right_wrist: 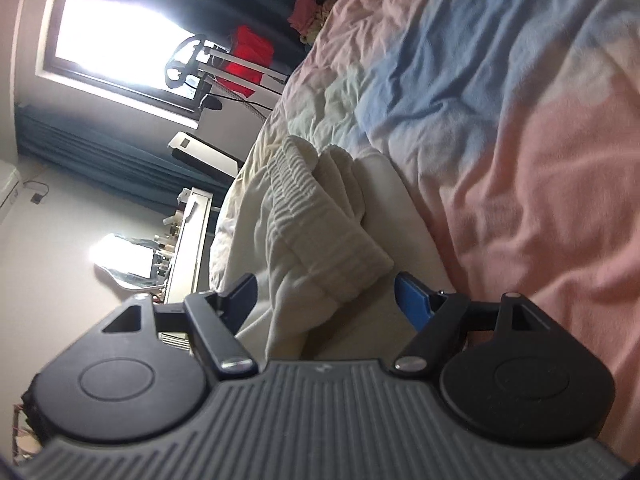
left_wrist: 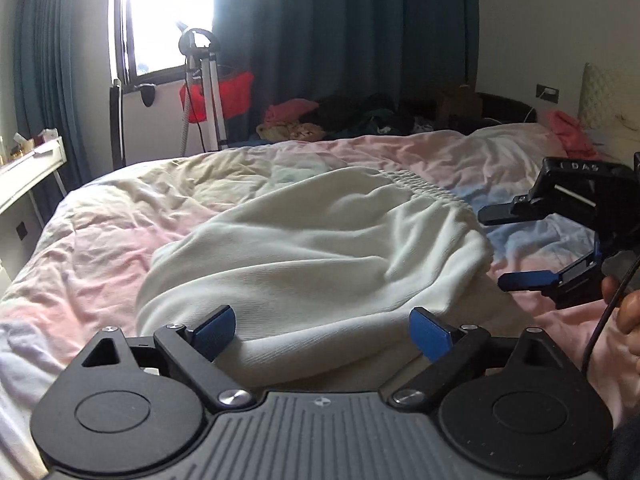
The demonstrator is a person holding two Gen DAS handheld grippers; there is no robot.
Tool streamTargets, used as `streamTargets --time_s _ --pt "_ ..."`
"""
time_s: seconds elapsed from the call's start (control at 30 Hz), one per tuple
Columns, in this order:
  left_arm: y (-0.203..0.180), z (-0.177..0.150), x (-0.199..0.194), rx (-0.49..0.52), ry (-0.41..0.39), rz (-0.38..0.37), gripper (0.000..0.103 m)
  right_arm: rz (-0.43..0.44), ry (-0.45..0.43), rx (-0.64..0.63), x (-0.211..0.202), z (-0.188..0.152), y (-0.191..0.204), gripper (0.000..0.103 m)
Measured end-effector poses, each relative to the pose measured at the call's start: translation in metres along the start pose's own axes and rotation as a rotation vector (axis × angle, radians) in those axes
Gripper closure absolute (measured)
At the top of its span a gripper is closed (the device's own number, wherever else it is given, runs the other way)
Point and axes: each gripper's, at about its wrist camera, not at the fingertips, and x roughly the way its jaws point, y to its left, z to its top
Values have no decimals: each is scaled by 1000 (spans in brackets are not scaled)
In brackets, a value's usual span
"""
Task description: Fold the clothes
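Observation:
A white knit garment (left_wrist: 312,248) with a ribbed elastic waistband (left_wrist: 424,188) lies bunched on the pastel bedspread (left_wrist: 100,248). My left gripper (left_wrist: 322,330) is open at the garment's near edge, its blue pads on either side of a fold. My right gripper (left_wrist: 508,248) is open, turned on its side just right of the waistband end. In the right wrist view the right gripper (right_wrist: 326,300) is open with the garment (right_wrist: 280,264) and its folded waistband (right_wrist: 316,216) between the jaws, not clamped.
A pile of clothes (left_wrist: 340,120) lies at the far side of the bed. A pink item (left_wrist: 570,132) lies near the headboard (left_wrist: 604,96). A white desk (left_wrist: 28,164) stands left, a tripod stand (left_wrist: 208,80) by the window. A hand (left_wrist: 624,312) holds the right gripper.

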Motion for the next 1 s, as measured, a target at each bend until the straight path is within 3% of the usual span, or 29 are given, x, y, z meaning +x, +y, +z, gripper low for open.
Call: streamTargets --time_s 0.1,0.27,0.37,0.43,0.53,0.77,0.9,1.0 --pt "-2 -3 -8 36 -37 24 8 74 52 46 16 -9 0 25" --pt "2 -1 -3 -11 -40 -64 8 107 34 -33 44 -15 11 25" --pt "2 -4 -4 11 -69 -61 8 49 4 -34 64 -14 8 43" --pt "7 -4 -5 -13 -72 -64 8 27 -39 -44 67 -15 6 69" --pt "15 -3 -7 -51 -76 -68 8 20 -120 -162 57 -20 21 82" --pt "34 -1 -12 -141 -86 -79 8 -46 -375 -550 11 -40 85 84" --pt "41 0 -13 -174 -83 -80 8 -169 -437 -541 -4 -44 72 84" --pt "43 0 -14 -185 -74 -76 8 -246 -342 -442 3 -36 41 84"
